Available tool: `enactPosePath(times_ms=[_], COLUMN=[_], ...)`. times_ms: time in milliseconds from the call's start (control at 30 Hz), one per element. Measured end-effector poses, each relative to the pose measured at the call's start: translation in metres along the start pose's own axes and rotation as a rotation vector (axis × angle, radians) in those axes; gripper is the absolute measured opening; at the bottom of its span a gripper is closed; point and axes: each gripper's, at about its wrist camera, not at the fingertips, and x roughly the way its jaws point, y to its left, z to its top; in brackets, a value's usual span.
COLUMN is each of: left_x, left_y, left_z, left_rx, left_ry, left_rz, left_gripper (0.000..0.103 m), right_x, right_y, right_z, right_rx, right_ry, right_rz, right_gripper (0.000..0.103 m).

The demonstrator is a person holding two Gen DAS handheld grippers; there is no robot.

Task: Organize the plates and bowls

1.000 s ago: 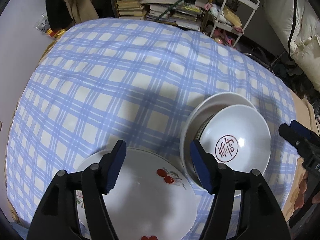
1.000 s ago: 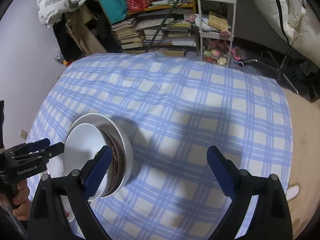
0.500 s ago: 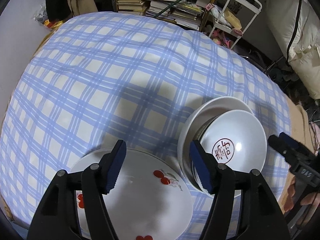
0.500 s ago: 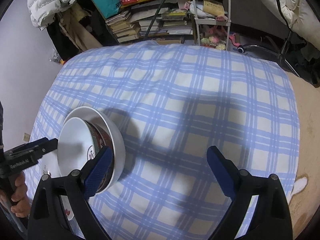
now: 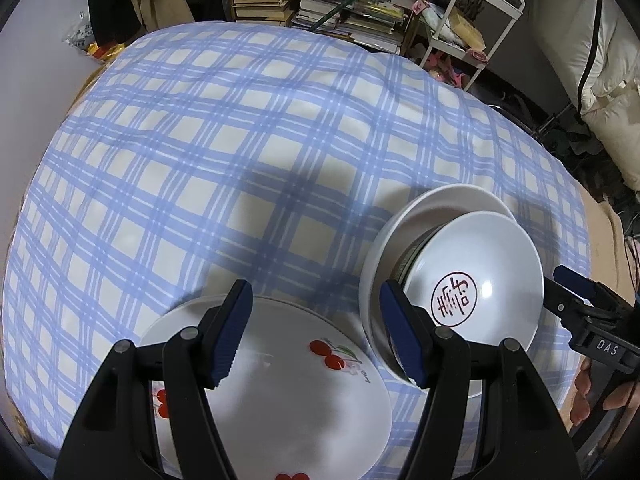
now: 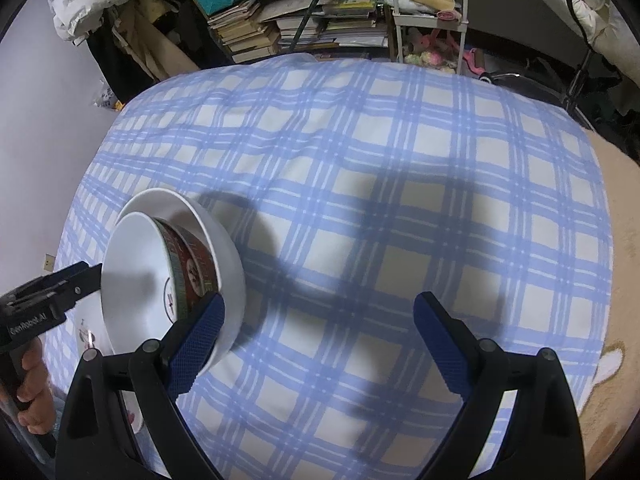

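Two nested bowls stand on the checked tablecloth (image 5: 240, 140): a plain white outer bowl (image 5: 432, 208) and, tilted inside it, an inner bowl (image 5: 480, 280) with a red seal mark and a red-patterned outside (image 6: 192, 264). Left of them lies a flat white cherry plate (image 5: 304, 392). My left gripper (image 5: 318, 332) hangs open above the plate's far rim, nothing between its pads. My right gripper (image 6: 318, 344) is open wide over bare cloth, its left finger (image 6: 196, 340) close beside the outer bowl (image 6: 228, 256); I cannot tell whether they touch. Each gripper shows in the other's view: right gripper (image 5: 560, 288), left gripper (image 6: 86, 276).
Beyond the table's far edge stand shelves of stacked books (image 5: 320, 0) and a white trolley (image 5: 480, 8). A person's hand (image 5: 592, 392) holds the right gripper. A beige rug (image 6: 624, 300) lies right of the table. Open cloth stretches behind and right of the bowls.
My right gripper has sunk toward the table, and the bowls now sit larger and nearer its left finger. The left gripper, the plate and the bowls stay where they were.
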Motion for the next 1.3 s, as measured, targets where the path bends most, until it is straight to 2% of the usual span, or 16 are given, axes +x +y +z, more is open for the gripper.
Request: enactPosePath(times_ms=[400,600,733,800,867,900,967,1100,1300], left_x=[0.006,0.007,0.008,0.009,0.009,0.009,0.01,0.013,0.016], left_y=[-0.002,-0.004,-0.005,-0.007,-0.011,-0.013,-0.018,-0.019,-0.016], left_z=[0.002,0.003,0.004,0.004,0.004,0.004,0.004,0.005,0.005], left_rx=[0.014,0.034,0.035,0.034,0.043,0.049,0.059,0.034,0.014], left_ry=[0.01,0.001,0.001,0.002,0.005,0.003,0.0,0.015,0.018], left_rz=[0.035,0.068,0.07,0.047,0.028,0.034,0.048,0.017,0.005], left_gripper=[0.065,0.065,0.062,0.045,0.036,0.035,0.03,0.017,0.013], right_x=[0.012,0.02,0.02,0.02,0.02,0.019,0.018,0.015,0.016], right_y=[-0.002,0.002,0.0,0.002,0.006,0.009,0.013,0.023,0.024], right_z=[0.001,0.0,0.0,0.0,0.001,0.001,0.001,0.002,0.002], right_rx=[0.052,0.057,0.078,0.086,0.077,0.071,0.063,0.044,0.054], right_ry=[0.045,0.077,0.084,0.086,0.09,0.088,0.081,0.067,0.068], right_rz=[0.051,0.039,0.056,0.07,0.084,0.083,0.087,0.064,0.055], right_gripper=[0.1,0.099,0.092,0.086,0.077,0.074,0.063,0.058,0.057])
